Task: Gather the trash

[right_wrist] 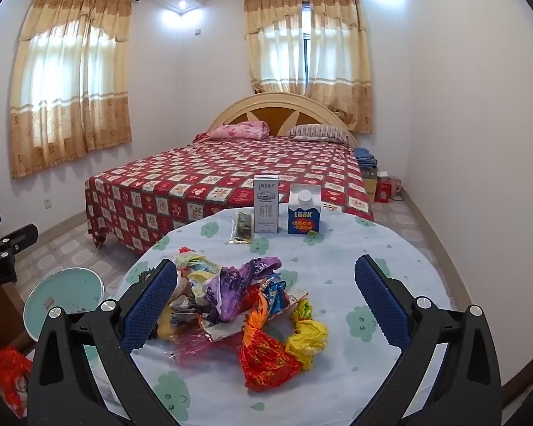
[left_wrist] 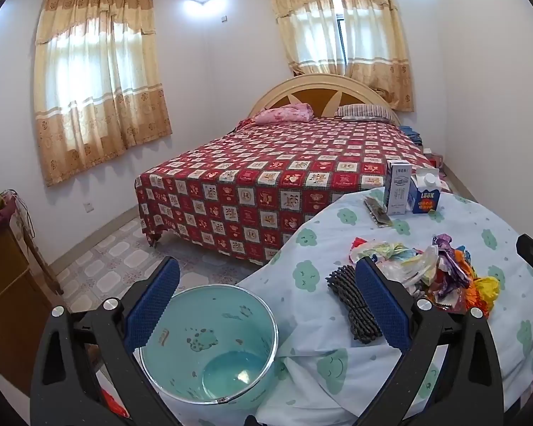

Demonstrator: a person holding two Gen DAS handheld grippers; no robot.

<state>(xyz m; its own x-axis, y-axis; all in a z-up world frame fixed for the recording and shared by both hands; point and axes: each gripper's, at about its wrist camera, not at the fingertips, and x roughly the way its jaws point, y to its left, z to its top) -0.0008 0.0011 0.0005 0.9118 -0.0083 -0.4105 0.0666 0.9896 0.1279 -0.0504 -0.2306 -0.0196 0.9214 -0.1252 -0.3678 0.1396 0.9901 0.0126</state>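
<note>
Left gripper (left_wrist: 266,305), jaws apart, above teal bin (left_wrist: 209,344) beside clothed table (right_wrist: 337,383); right gripper (right_wrist: 266,305), jaws apart, over crumpled wrappers (right_wrist: 245,312); two cartons (right_wrist: 284,209) behind

bin (right_wrist: 67,296) partly hidden; carton (left_wrist: 398,188) text unreadable
</note>
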